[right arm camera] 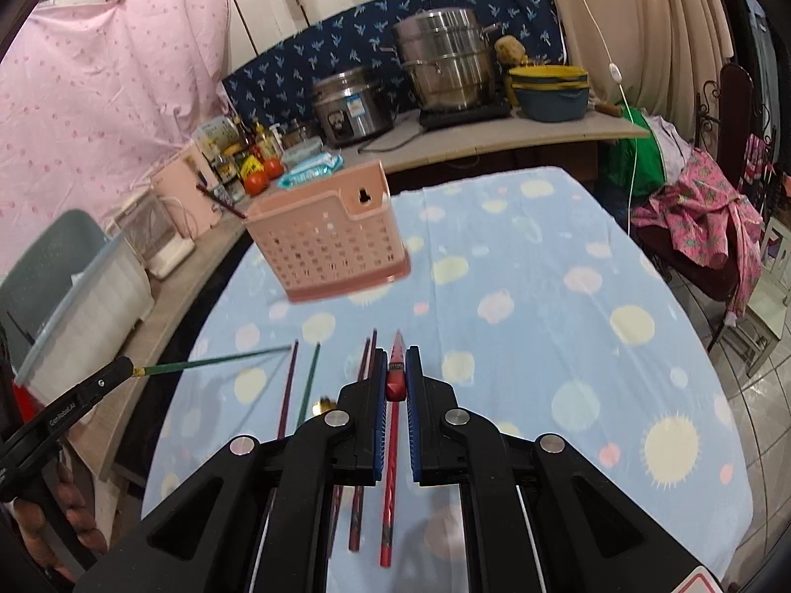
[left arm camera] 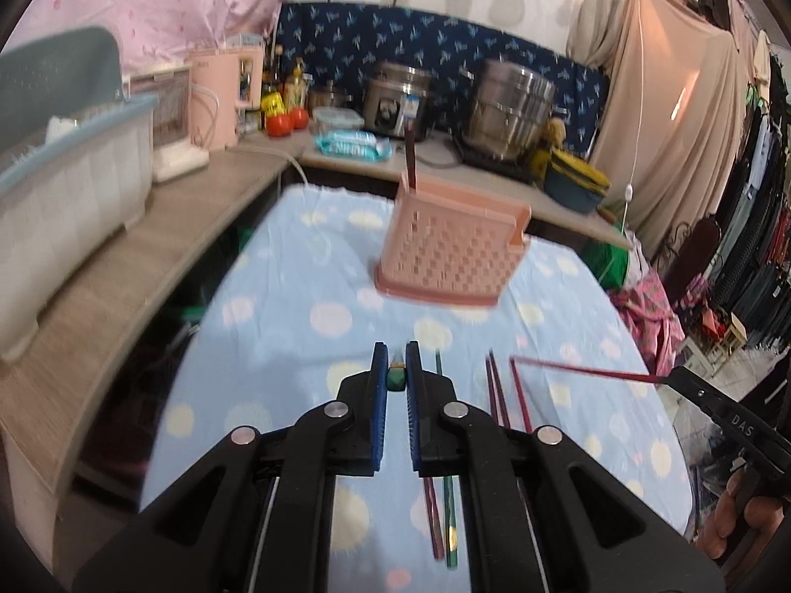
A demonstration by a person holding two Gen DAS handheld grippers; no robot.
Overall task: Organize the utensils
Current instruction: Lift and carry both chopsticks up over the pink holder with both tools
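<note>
A pink perforated utensil holder (left arm camera: 447, 252) stands on the blue spotted tablecloth (left arm camera: 296, 296) with one dark red chopstick (left arm camera: 410, 153) upright in it; it also shows in the right wrist view (right arm camera: 331, 242). My left gripper (left arm camera: 397, 370) is shut on a green chopstick (left arm camera: 397, 378), seen end-on, and its shaft shows in the right wrist view (right arm camera: 212, 361). My right gripper (right arm camera: 395, 370) is shut on a red chopstick (right arm camera: 396, 380), whose shaft shows in the left wrist view (left arm camera: 583, 370). Several loose chopsticks (right arm camera: 291, 385) lie on the cloth below both grippers.
A wooden counter (left arm camera: 148, 267) runs along the left with a white and blue dish rack (left arm camera: 69, 188). At the back stand a rice cooker (left arm camera: 400, 104), a steel steamer pot (left arm camera: 514, 108), bottles and tomatoes (left arm camera: 286, 121). Clothes hang at the right.
</note>
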